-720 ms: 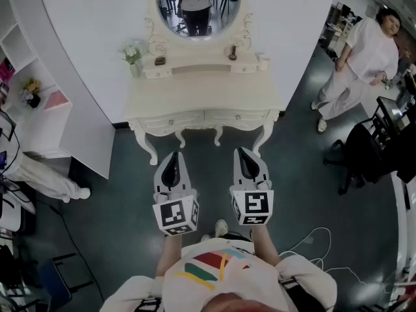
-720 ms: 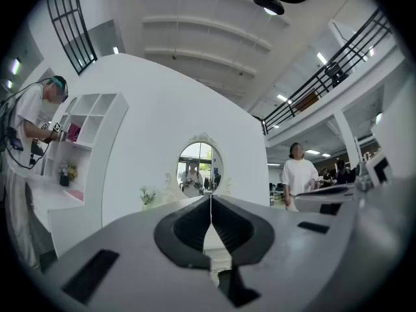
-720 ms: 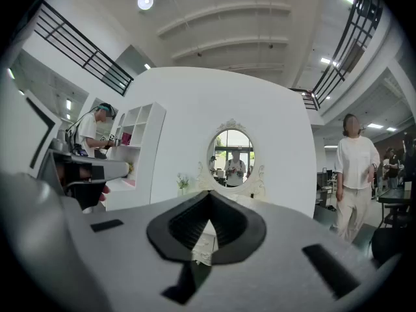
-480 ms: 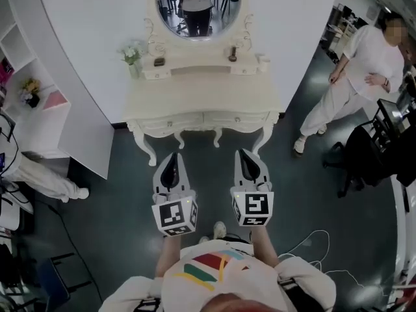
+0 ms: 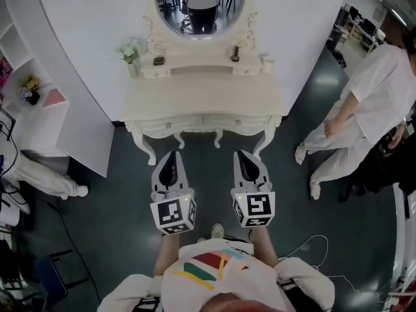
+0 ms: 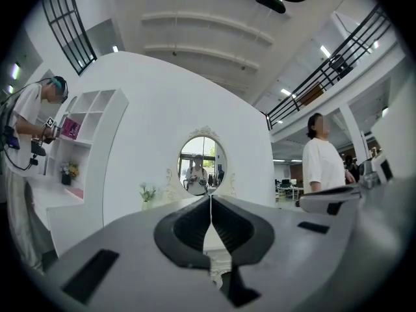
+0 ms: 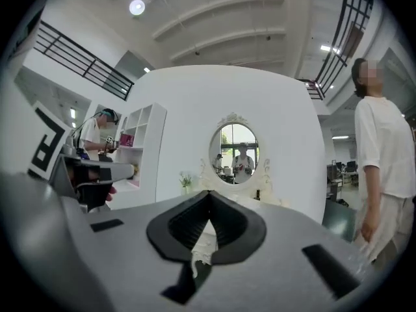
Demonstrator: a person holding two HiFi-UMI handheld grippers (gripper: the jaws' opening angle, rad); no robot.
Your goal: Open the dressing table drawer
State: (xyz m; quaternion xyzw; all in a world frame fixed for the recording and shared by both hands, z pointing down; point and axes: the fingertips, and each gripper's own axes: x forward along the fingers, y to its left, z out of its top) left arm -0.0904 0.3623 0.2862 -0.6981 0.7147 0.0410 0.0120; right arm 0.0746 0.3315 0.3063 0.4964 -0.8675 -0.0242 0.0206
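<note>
The cream dressing table (image 5: 201,90) stands against the white wall under an oval mirror (image 5: 200,5). Its two front drawers, left (image 5: 170,125) and right (image 5: 237,121), are both closed, each with a small knob. My left gripper (image 5: 171,155) and right gripper (image 5: 243,153) hang side by side just short of the table's front, level and pointing at it. Both are shut with nothing between the jaws. In the left gripper view the jaws (image 6: 210,199) meet in a thin line below the mirror (image 6: 203,165). The right gripper's jaws (image 7: 209,194) are likewise closed.
A person in white (image 5: 367,119) stands at the right beside a black chair (image 5: 383,171). A white shelf unit (image 5: 36,103) and another person (image 5: 42,177) are at the left. A flower vase (image 5: 132,54) and small items sit on the table's back ledge. Cables (image 5: 312,246) lie on the floor.
The person at the right has walked nearer along the right side. Both grippers have stayed where they were, still shut.
</note>
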